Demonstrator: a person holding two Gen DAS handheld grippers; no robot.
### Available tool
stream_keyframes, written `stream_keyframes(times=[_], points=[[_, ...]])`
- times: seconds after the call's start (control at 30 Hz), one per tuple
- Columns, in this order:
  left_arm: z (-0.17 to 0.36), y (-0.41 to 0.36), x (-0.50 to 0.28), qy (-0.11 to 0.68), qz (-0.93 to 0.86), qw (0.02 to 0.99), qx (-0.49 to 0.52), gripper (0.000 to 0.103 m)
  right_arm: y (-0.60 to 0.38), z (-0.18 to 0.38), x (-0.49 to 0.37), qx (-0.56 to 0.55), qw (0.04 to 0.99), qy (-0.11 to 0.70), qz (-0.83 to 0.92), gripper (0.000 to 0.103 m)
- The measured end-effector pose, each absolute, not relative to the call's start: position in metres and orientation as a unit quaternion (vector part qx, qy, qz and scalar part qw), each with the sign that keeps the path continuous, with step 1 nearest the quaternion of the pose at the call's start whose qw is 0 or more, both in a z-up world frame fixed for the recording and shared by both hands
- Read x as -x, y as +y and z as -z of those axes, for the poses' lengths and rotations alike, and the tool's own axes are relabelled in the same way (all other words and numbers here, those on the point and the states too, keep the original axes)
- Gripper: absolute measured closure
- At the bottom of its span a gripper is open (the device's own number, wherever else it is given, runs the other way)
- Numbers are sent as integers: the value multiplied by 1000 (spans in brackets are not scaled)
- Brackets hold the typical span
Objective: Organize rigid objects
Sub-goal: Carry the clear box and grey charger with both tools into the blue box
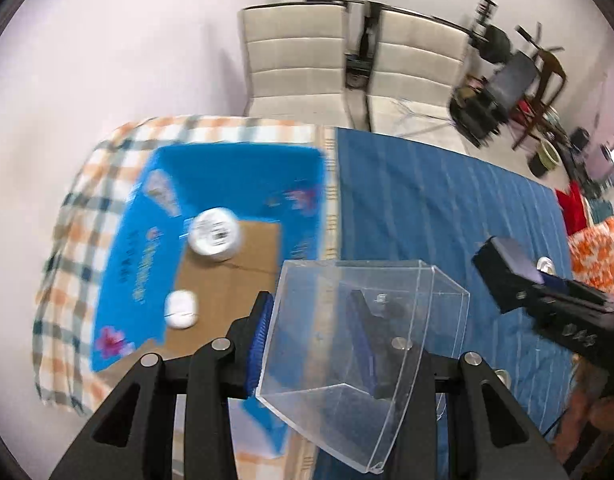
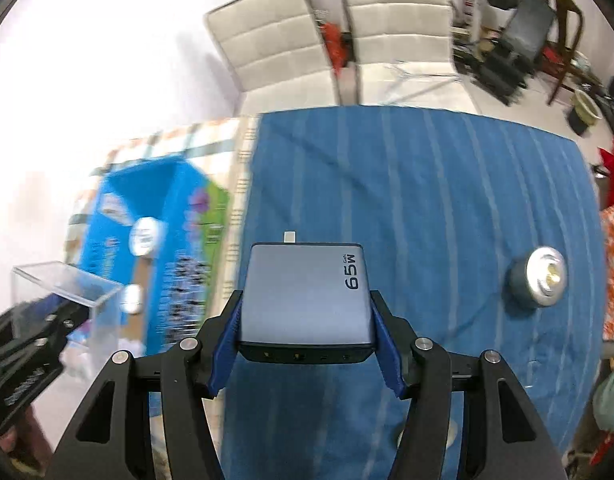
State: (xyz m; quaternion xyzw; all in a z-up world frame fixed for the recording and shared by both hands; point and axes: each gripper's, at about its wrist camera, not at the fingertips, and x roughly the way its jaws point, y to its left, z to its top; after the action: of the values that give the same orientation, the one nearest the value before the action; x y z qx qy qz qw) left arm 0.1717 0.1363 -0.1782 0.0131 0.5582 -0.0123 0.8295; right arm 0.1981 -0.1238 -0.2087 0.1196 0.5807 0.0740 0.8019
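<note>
L hand-held gripper (image 1: 315,332) clamps 1 clear box (image 1: 359,356); R hand-held gripper (image 2: 307,344) clamps 1 grey charger (image 2: 307,300).
Both held above desk (image 2: 427,200). Blue carton (image 1: 243,184): 2 white items. 1 puck light (image 2: 541,278) on cloth.

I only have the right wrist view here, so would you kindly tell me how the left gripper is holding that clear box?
Observer: The left gripper pinches one wall of the clear box, with one finger inside it.
Operator: Thank you. What is inside the blue carton?
Observer: A round white jar and a small white case lie on the blue carton's cardboard floor.
Operator: And my charger?
Observer: The right gripper grips the grey charger.
</note>
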Motion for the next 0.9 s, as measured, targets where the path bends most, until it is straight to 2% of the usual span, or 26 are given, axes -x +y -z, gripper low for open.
stream_keyframes(times=[0.2, 0.4, 0.67, 0.9], points=[[202, 206, -163, 574, -36, 818, -10, 67, -49, 187, -203, -127, 796, 577, -136, 42], [249, 252, -165, 608, -53, 792, -12, 67, 35, 188, -216, -103, 784, 583, -183, 41], [313, 271, -177, 648, -34, 760, 8, 67, 121, 245, -253, -87, 743, 632, -200, 41], [344, 276, -186, 663, -23, 748, 22, 67, 156, 298, -283, -66, 721, 665, -184, 41]])
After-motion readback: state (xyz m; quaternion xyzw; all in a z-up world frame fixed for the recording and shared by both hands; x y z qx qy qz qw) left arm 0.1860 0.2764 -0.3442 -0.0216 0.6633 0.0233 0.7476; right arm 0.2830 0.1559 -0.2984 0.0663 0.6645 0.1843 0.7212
